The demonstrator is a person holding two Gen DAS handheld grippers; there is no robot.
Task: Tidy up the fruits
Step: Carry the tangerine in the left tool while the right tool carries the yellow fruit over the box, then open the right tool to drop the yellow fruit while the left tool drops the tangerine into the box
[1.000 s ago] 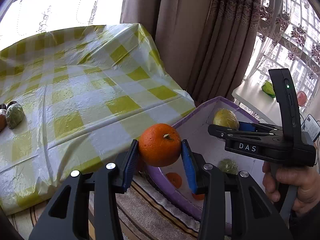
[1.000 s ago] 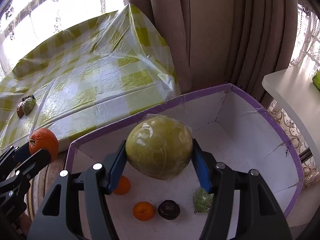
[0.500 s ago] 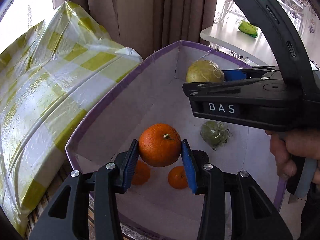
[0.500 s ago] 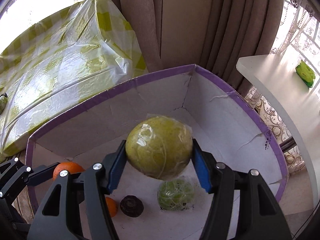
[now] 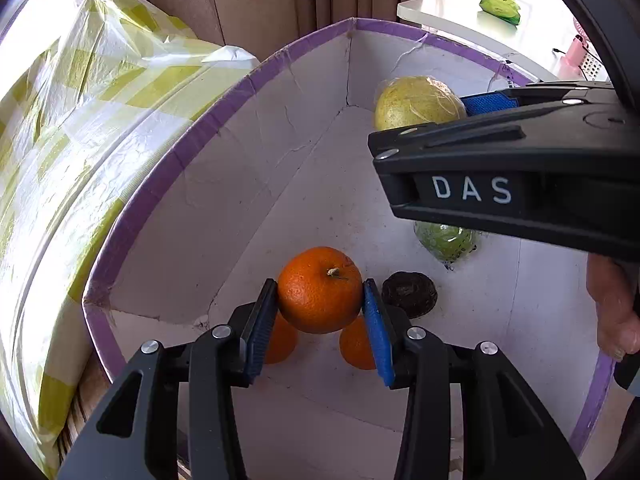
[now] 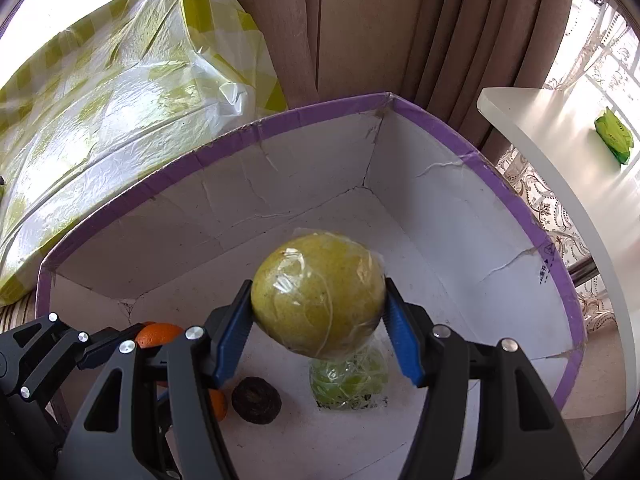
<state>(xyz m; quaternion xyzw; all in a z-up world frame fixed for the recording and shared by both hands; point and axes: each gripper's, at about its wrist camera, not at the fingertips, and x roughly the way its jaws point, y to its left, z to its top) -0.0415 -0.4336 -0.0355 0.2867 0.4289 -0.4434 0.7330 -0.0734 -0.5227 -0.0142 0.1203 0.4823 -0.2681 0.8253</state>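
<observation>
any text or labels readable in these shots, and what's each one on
"DAS": white letters on the side of the right gripper, seen in the left wrist view.
Small dark print on the wrap of the green bagged fruit: too small to read.
Dark mark on the box inner wall near its purple rim: too blurred to read.
Green packet on the white table: print not legible.
</observation>
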